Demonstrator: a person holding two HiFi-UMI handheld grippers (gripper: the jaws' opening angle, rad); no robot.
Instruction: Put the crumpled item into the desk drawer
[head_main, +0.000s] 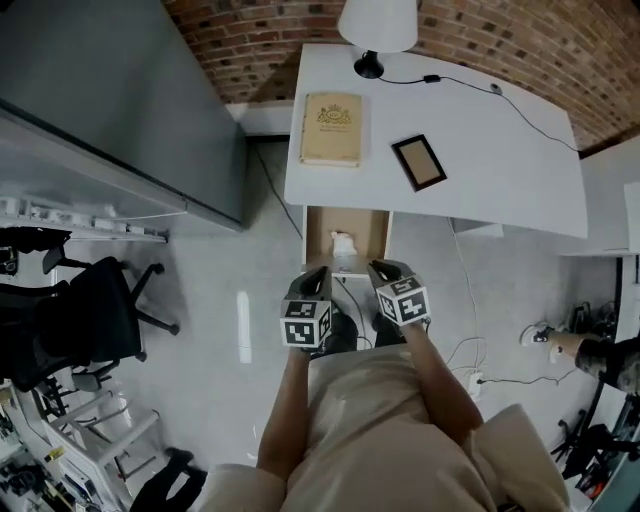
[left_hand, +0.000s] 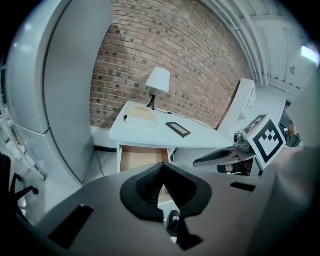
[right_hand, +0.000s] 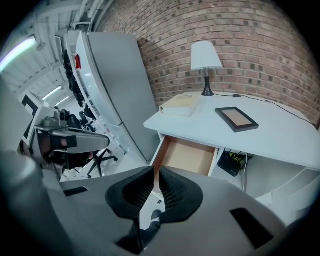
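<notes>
Crumpled item (head_main: 343, 241) sits in the open drawer (head_main: 313, 232) under the desk (head_main: 500, 170), left gripper (head_main: 317, 274) and right gripper (head_main: 383, 269) just short of it, fingers pressed together, empty; placement looks done, so next is probably nudging the drawer front shut.

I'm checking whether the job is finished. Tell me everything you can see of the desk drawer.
The desk drawer stands pulled out toward the person from under the white desk, at its left end. It is a shallow open box, tan inside like wood or board, white on the outside. A white crumpled item lies on its floor. Nothing else shows in it.
</notes>
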